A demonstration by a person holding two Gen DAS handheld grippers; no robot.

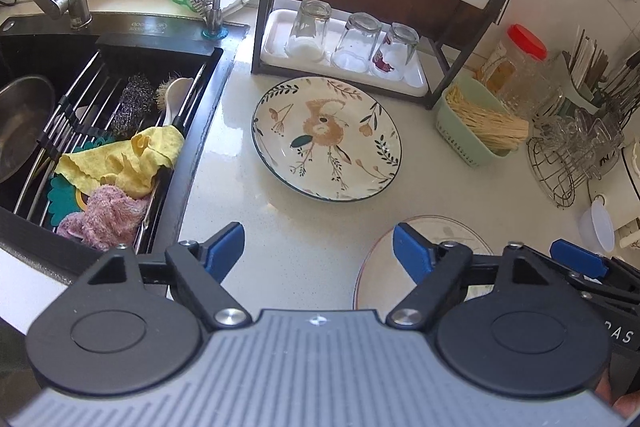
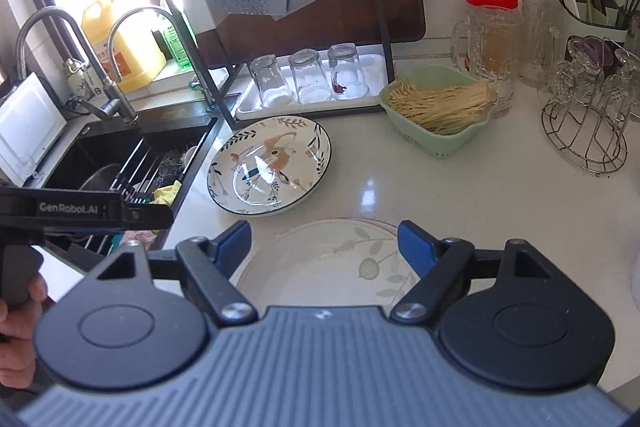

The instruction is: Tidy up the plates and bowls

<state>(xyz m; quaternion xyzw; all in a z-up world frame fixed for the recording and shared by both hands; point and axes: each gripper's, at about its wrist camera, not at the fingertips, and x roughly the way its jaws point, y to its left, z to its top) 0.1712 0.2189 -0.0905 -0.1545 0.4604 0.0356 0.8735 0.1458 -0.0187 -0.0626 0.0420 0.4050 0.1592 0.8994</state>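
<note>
A floral plate (image 1: 326, 139) with a dark rim lies flat on the white counter, ahead of my open, empty left gripper (image 1: 318, 247). It also shows in the right wrist view (image 2: 269, 165). A pale plate with a leaf pattern (image 2: 332, 263) lies flat just in front of my open right gripper (image 2: 324, 241), whose fingers stand wide above its two sides. That plate's edge (image 1: 380, 267) shows at lower right in the left wrist view, beside the right gripper's blue finger (image 1: 576, 259).
A black sink (image 1: 100, 131) with rack, cloths and scrubbers lies left. A dark shelf holds a white tray (image 1: 276, 31) with three upturned glasses. A green basket of sticks (image 2: 436, 107), a red-lidded jar (image 2: 492, 39), glass mugs and a wire stand (image 2: 588, 131) are right.
</note>
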